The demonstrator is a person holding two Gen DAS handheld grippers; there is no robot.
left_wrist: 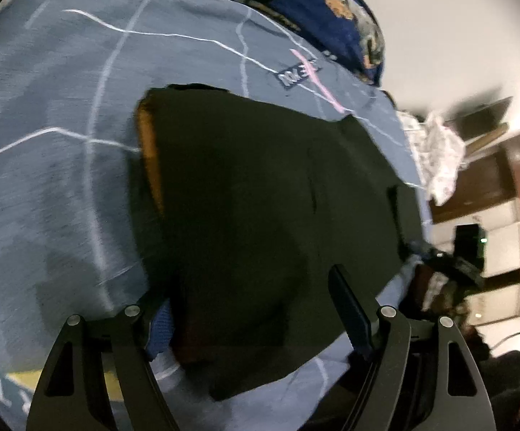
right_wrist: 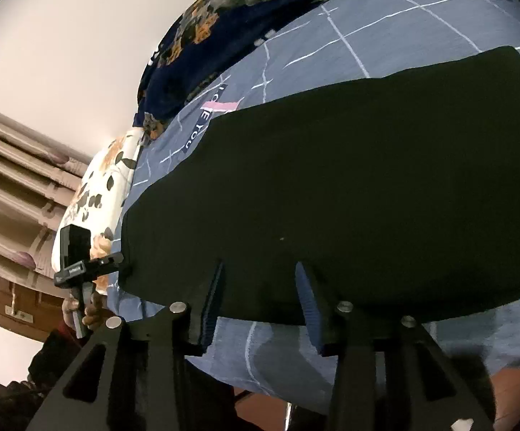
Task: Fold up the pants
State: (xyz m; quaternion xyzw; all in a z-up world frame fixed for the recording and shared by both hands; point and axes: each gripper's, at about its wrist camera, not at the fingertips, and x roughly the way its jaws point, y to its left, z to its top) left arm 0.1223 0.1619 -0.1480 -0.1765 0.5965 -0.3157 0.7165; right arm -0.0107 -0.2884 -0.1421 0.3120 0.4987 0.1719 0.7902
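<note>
Dark green fabric pants point(left_wrist: 260, 197) lie flat on grey-blue checked bedsheet point(left_wrist: 62, 161), partly folded. Left hand-held gripper point(left_wrist: 249, 309) apart, straddling near edge; right hand-held gripper point(right_wrist: 260, 280) apart, nothing clamped. Next: grip edge, fold over.

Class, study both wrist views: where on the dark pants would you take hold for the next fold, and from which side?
Grip the near hem edge of the pants, coming from the bed's near side. The cloth lies flat on the bedsheet, so only the edge offers a lip. The right claw already straddles that edge, open; the left claw flanks the near corner.
</note>
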